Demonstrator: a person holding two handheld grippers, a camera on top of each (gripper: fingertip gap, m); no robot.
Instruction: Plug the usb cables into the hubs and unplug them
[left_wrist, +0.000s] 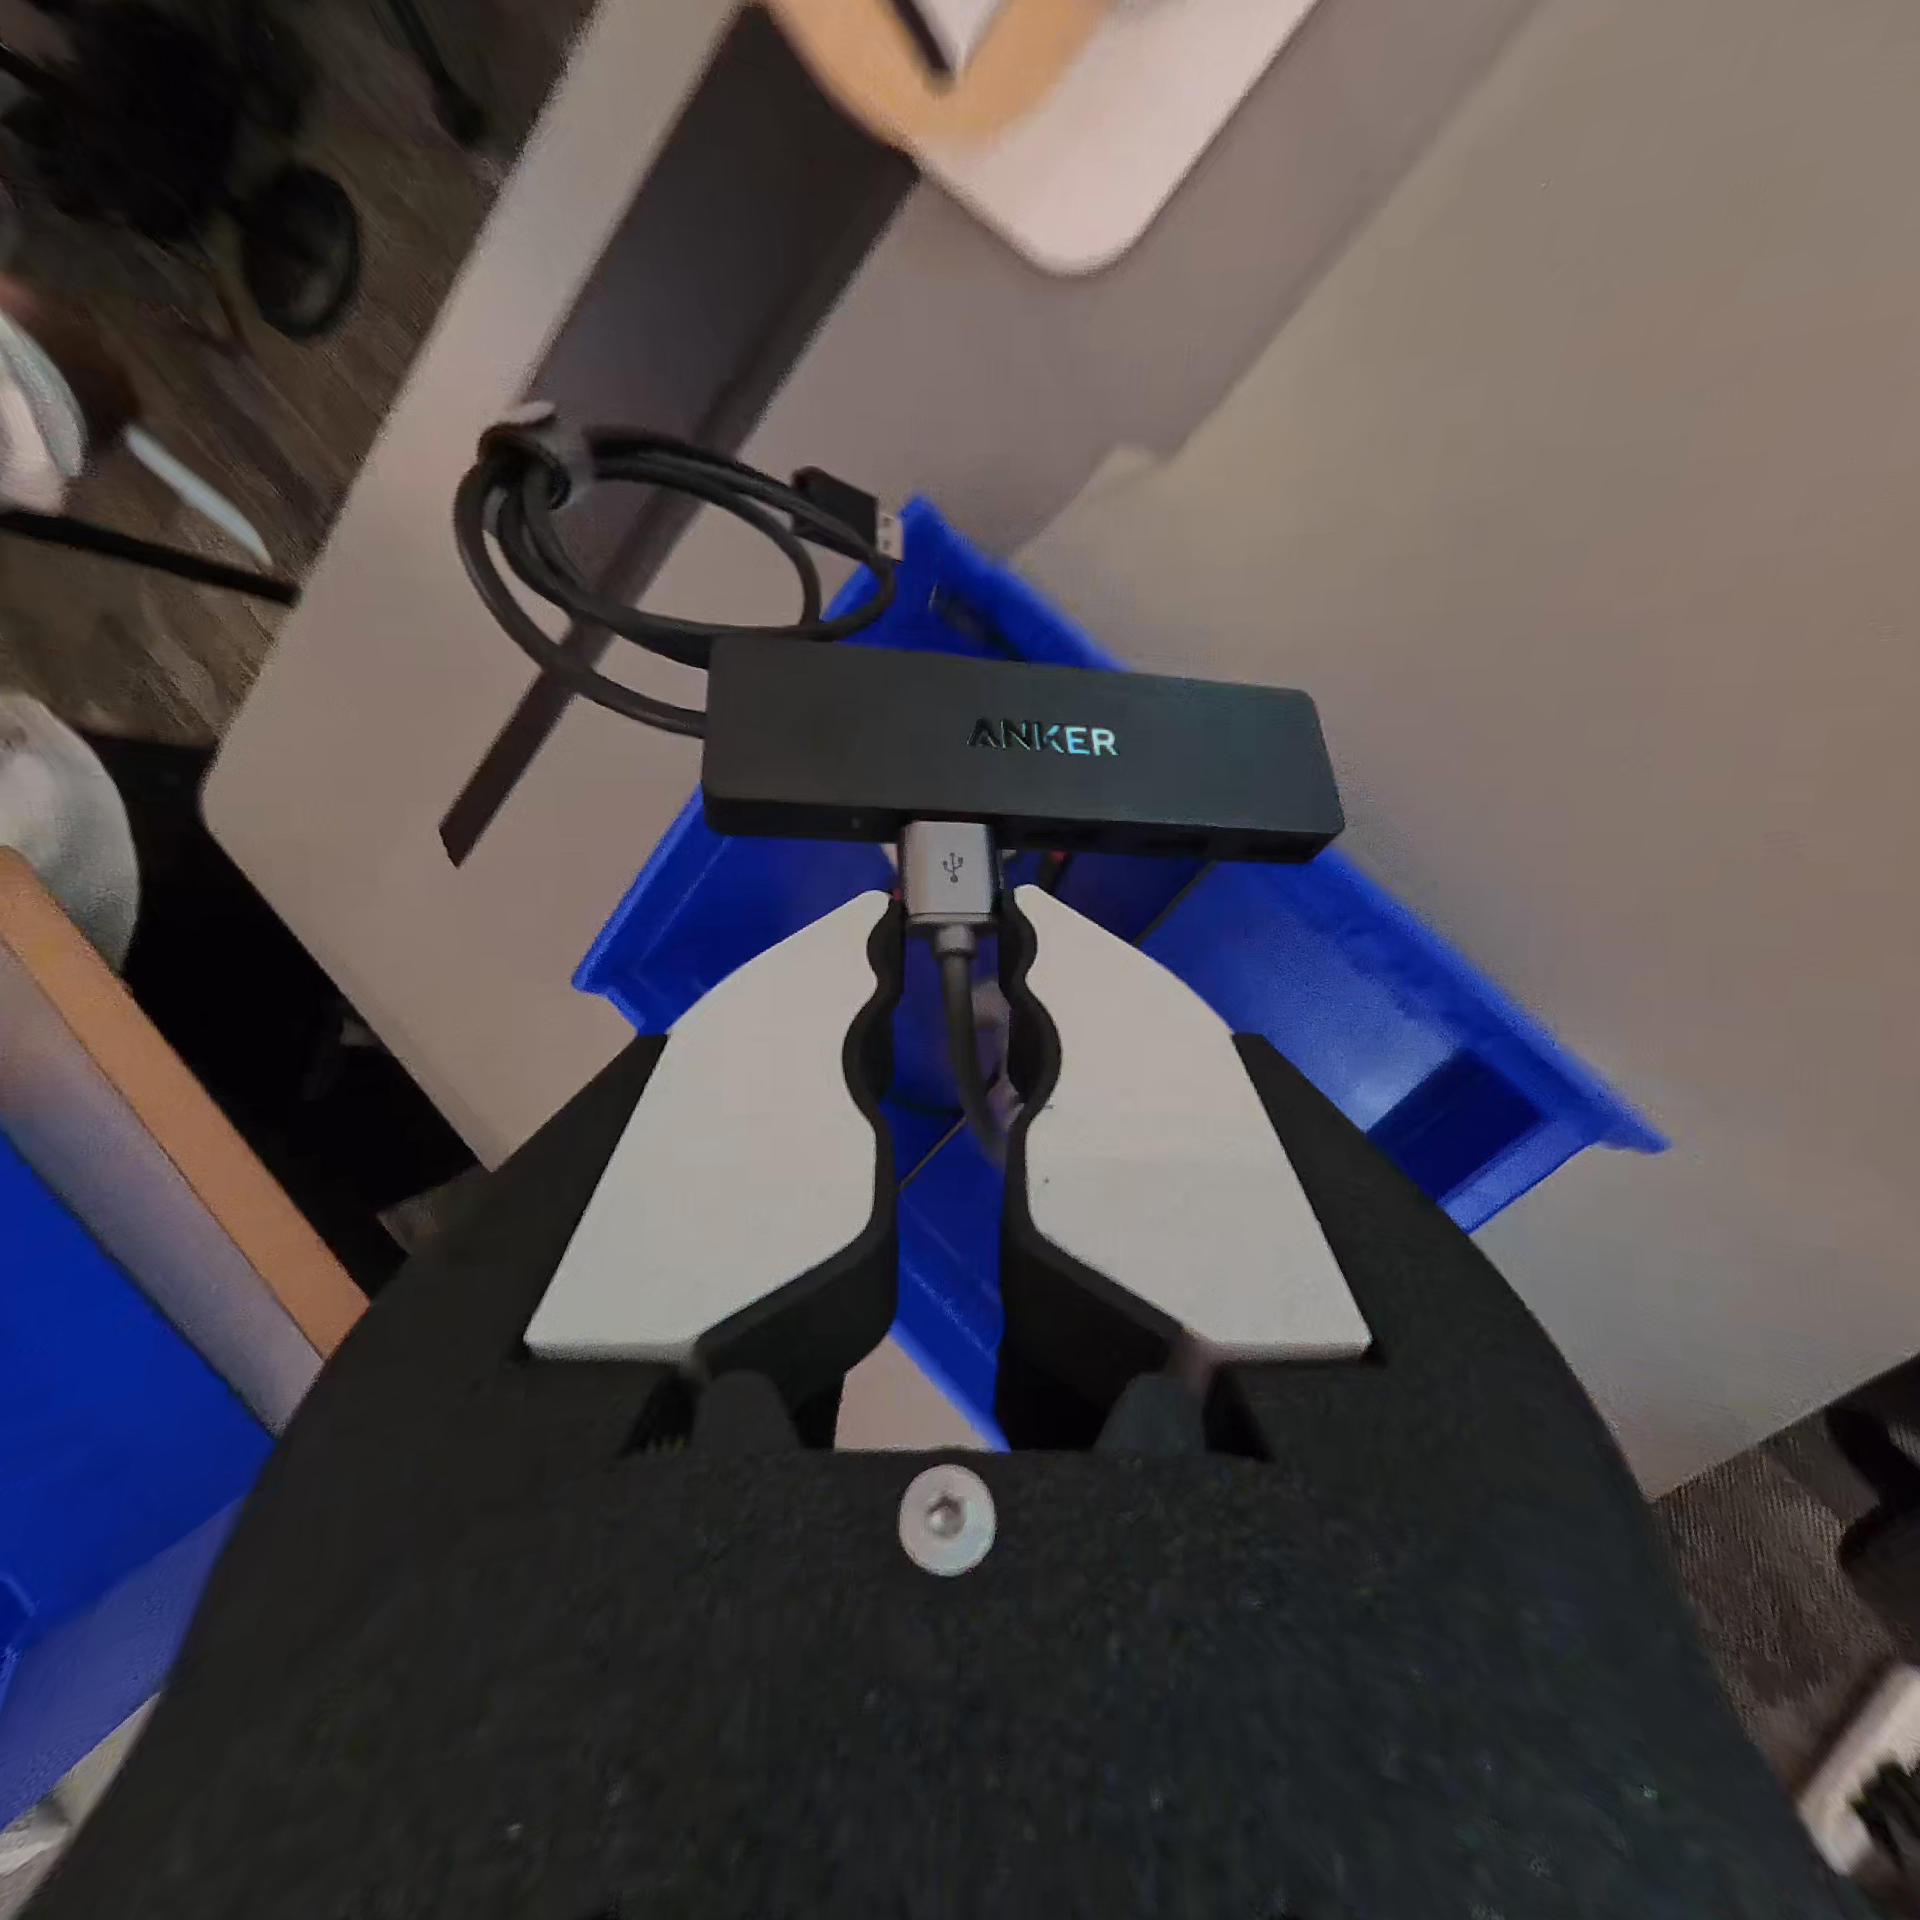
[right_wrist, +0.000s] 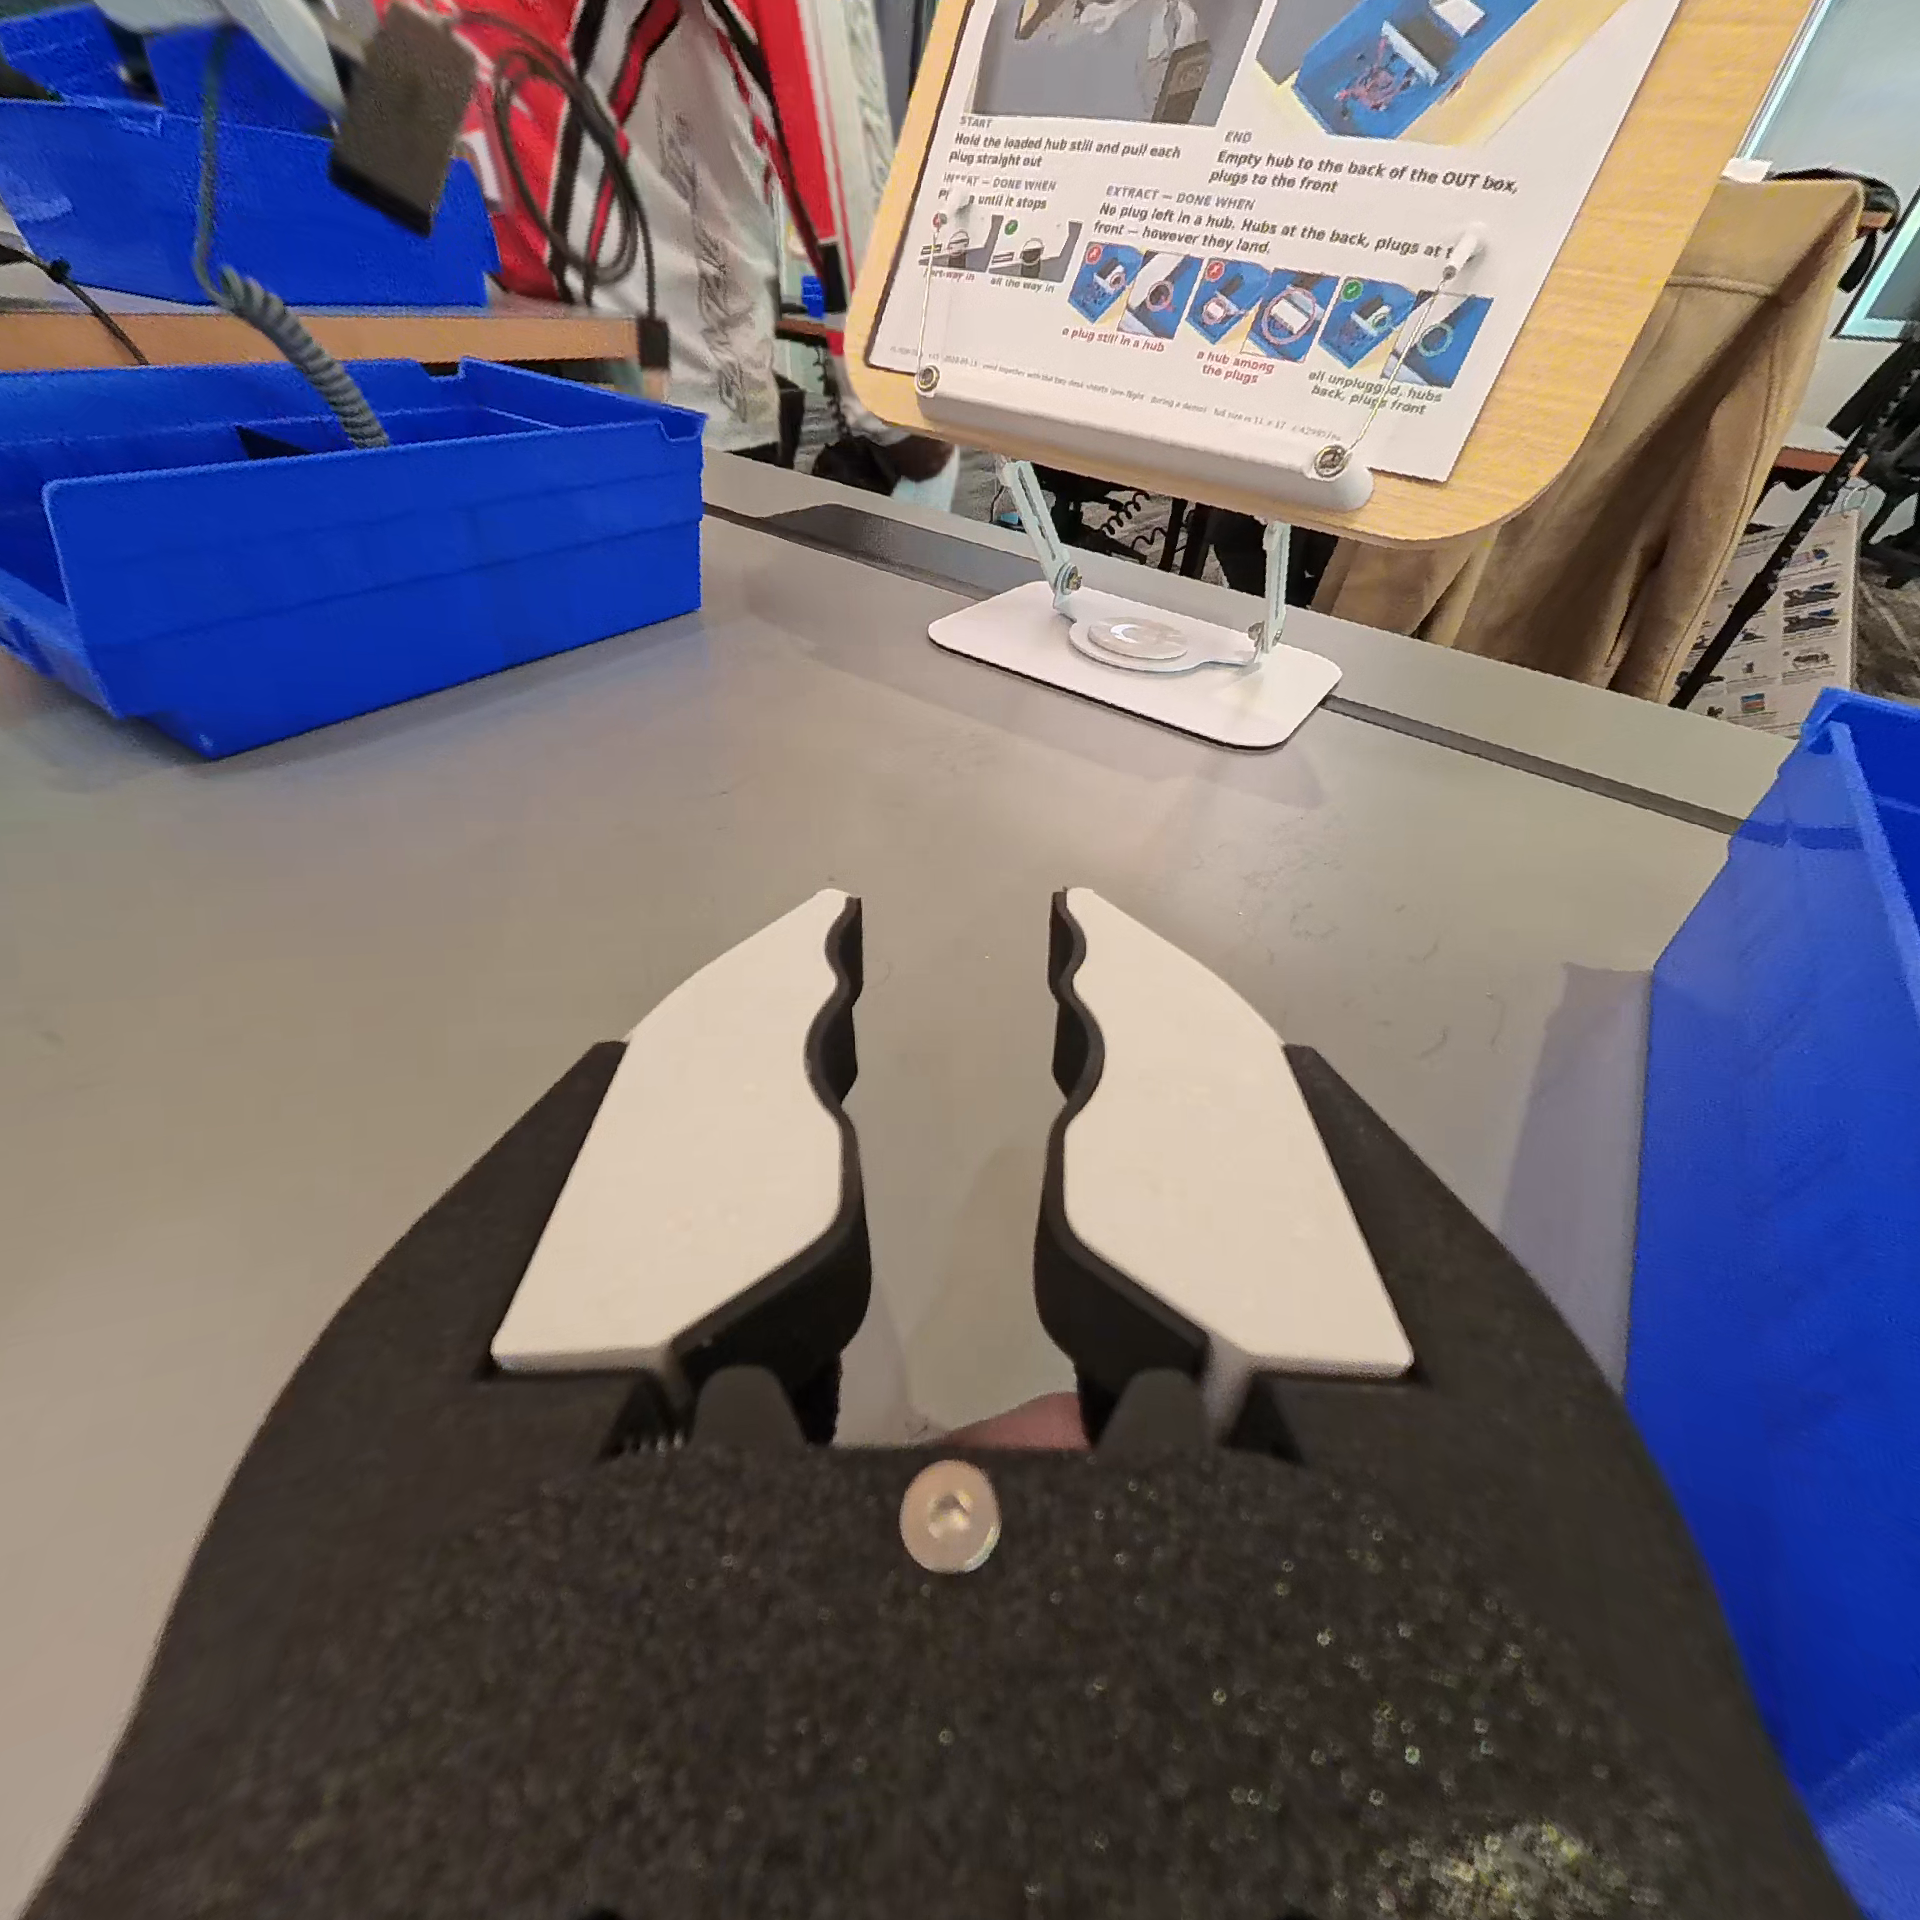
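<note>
The left tongs (left_wrist: 951, 904) are closed on 1 silver plug (left_wrist: 951, 871) that sits in a port of 1 black hub (left_wrist: 1023, 750), and the hub hangs in the air above a blue bin (left_wrist: 1351, 997), carried only by that plug as far as the left wrist view shows. The hub's own black cord (left_wrist: 623, 561) loops off behind it and ends in 1 free plug (left_wrist: 847, 509). I judge the step in hand to be the unplugging, though it could equally be the end of a push-in; the plug looks fully seated. The right tongs (right_wrist: 956, 909) hold nothing, their 2 fingers parted by a moderate gap, hovering over the grey tabletop (right_wrist: 520, 883). The next move, as I read it, calls for the right tongs to clamp the hub body so the left can draw the plug straight out without twisting. Counted across both views: 1 hub, 1 seated plug, at least 2 other ports free, 2 stacked blue bins (right_wrist: 364, 582) at the left of the right wrist view and 1 more blue bin (right_wrist: 1787, 1195) at the right edge, and 1 instruction sheet on a stand (right_wrist: 1143, 665).
</note>
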